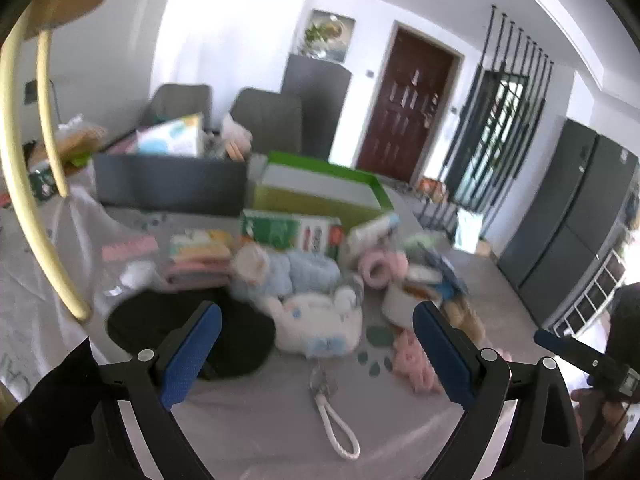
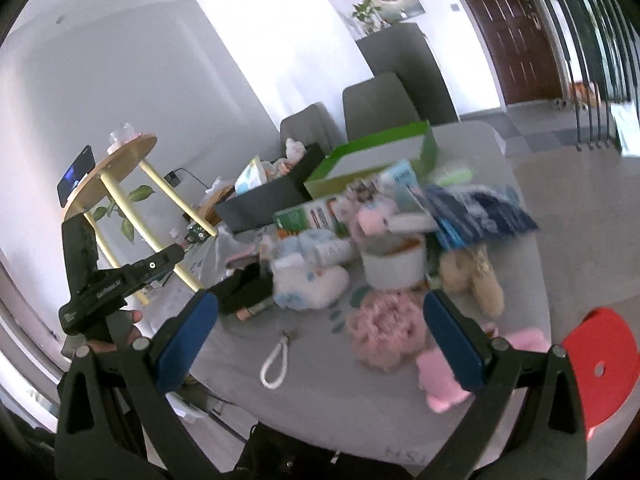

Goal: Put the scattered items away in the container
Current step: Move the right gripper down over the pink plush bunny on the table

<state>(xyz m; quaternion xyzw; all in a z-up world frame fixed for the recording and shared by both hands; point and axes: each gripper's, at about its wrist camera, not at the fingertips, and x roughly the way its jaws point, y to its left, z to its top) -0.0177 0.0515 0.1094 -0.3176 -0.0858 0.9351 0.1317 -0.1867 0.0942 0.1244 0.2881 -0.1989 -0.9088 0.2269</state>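
Note:
A pile of scattered items covers the grey table point(image 1: 260, 420): a white plush toy point(image 1: 320, 320), blue yarn point(image 1: 308, 270), a pink ring point(image 1: 378, 266), a white cup point(image 1: 396, 300), a black cap point(image 1: 200, 328), a pink fluffy thing point(image 2: 384, 328) and a white cord loop point(image 1: 336, 428). Behind them stand a green box point(image 1: 320, 192) and a dark grey bin point(image 1: 172, 184). My left gripper point(image 1: 318, 356) hangs open above the cord loop, holding nothing. My right gripper point(image 2: 320, 340) is open too, over the table's near edge, with the cord loop point(image 2: 276, 364) between its fingers' lines.
A green-and-white carton point(image 1: 292, 232) and folded cloths point(image 1: 200, 260) lie mid-table. A round wooden side table with yellow legs point(image 2: 116, 160) stands at the left, a red stool point(image 2: 604, 364) at the right. Grey chairs point(image 1: 268, 120) sit behind the table. A pink plush point(image 2: 444, 376) lies near the front edge.

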